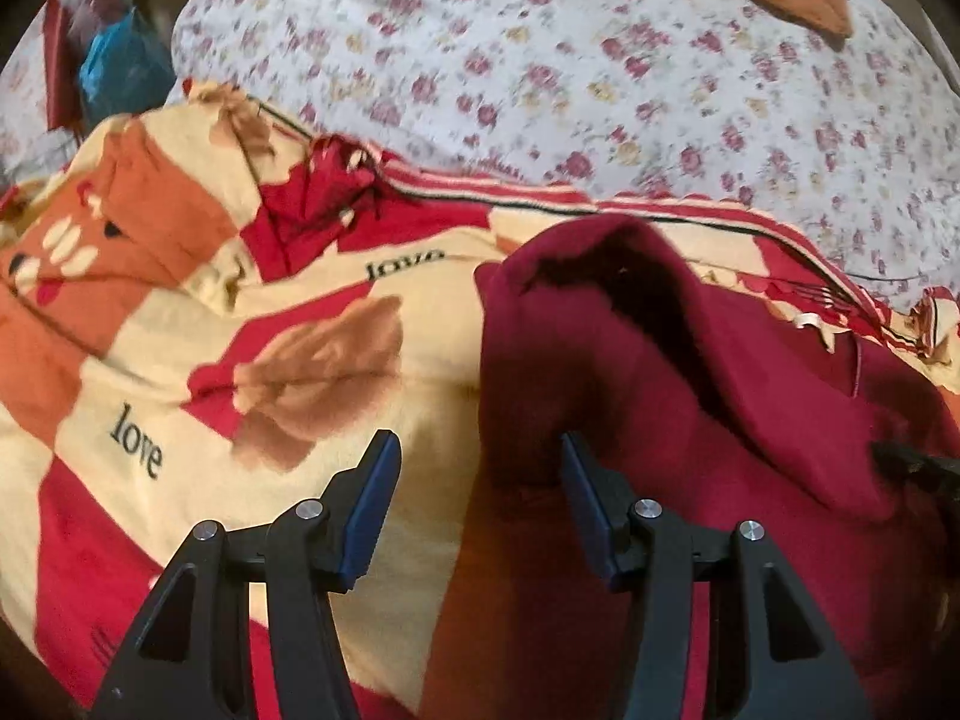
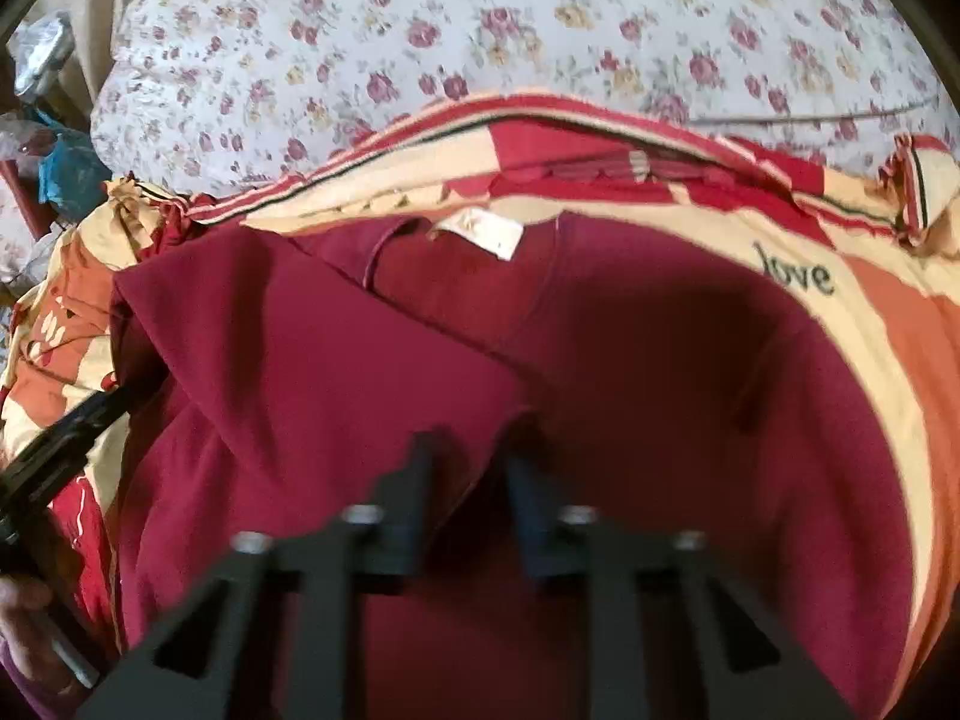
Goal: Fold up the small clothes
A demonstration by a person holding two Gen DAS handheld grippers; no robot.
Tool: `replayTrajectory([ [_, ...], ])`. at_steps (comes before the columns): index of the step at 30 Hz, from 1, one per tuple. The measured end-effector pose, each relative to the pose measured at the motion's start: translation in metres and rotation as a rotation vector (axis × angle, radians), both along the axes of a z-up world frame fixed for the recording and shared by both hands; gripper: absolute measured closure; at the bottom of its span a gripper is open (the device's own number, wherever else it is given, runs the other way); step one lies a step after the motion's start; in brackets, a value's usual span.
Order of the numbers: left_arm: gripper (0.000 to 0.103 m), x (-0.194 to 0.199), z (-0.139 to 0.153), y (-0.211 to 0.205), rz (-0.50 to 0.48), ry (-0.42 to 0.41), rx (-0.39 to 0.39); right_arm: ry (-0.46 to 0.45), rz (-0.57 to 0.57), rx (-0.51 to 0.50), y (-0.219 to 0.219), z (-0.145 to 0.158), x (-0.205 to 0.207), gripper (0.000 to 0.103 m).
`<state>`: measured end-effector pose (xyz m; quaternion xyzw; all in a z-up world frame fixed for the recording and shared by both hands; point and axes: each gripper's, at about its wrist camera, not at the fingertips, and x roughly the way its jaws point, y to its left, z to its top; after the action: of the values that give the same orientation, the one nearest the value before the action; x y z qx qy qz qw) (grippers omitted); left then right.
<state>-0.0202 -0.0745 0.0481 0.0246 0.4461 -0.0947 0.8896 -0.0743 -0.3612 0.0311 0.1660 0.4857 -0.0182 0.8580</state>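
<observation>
Partly open at the left gripper (image 1: 477,456), with the blue pads (image 1: 375,498) well clear of each other and nothing pressed between them; only bare blanket and a shadowed rim of cloth in the gap. Drawn close together at the right gripper (image 2: 471,456), blurred, with a ridge of cloth running up into the narrow gap: most likely a pinch on the maroon shirt (image 2: 630,360), though too smeared to call with certainty. Outward from the left jaws: straddling the shirt's left border, one pad over blanket and the other over maroon fabric, gripping nothing yet but right at the edge. Outward from the right jaws: planted mid-garment toward its near end, looking up its length to the white neck label (image 2: 480,237) at the far end. Spread on a fleece blanket (image 1: 180,360) printed with "love", and beyond that a floral bedsheet (image 1: 600,60). Already doubled inward along the left side, with a flap slanting across the chest. Long axis running away from both grippers, collar far and hem near. Probably mid-fold, with the right side not yet brought in. Better placed for the next pull, by this reading: the right hand, already on the cloth. For the left, a short shift toward the maroon side and a closing on the edge before any lift. Worth watching: thin cloth slipping from a shallow pinch, and the folded flap falling open.
</observation>
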Motion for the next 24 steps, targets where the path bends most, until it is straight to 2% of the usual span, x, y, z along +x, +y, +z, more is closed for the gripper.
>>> replayTrajectory([
  [2,0.069,0.001,-0.004,0.002,0.012,0.003,0.002,-0.064,-0.009,0.034,-0.01,0.017,-0.012,0.097],
  [6,0.069,0.005,-0.01,0.008,0.036,0.019,-0.018,-0.168,-0.076,-0.049,-0.031,0.05,-0.041,0.097],
  [9,0.069,0.005,-0.014,0.011,0.047,0.028,-0.037,-0.143,-0.12,-0.044,-0.053,0.047,-0.048,0.097],
  [15,0.069,0.006,-0.012,0.019,0.056,0.054,-0.088,-0.051,-0.189,-0.033,-0.078,0.016,-0.042,0.097],
  [16,0.069,0.004,-0.01,0.02,0.053,0.049,-0.09,-0.037,-0.198,-0.034,-0.078,0.013,-0.042,0.091],
  [17,0.069,0.001,-0.006,0.022,0.049,0.042,-0.088,-0.027,-0.211,-0.037,-0.078,0.012,-0.042,0.08],
  [18,0.069,-0.002,-0.002,0.023,0.048,0.031,-0.081,-0.027,-0.233,-0.051,-0.077,0.017,-0.045,0.073],
  [19,0.069,-0.007,0.004,0.026,0.052,0.011,-0.071,-0.037,-0.236,-0.059,-0.076,0.02,-0.049,0.06],
  [20,0.069,-0.011,0.011,0.029,0.054,-0.014,-0.065,-0.061,-0.227,-0.068,-0.069,0.027,-0.052,0.053],
  [22,0.069,-0.016,0.018,0.035,0.063,-0.042,-0.067,-0.109,-0.147,-0.068,-0.046,0.041,-0.053,0.051],
  [24,0.069,-0.015,0.021,0.042,0.086,-0.042,-0.08,-0.133,0.051,-0.026,-0.003,0.05,-0.042,0.05],
])
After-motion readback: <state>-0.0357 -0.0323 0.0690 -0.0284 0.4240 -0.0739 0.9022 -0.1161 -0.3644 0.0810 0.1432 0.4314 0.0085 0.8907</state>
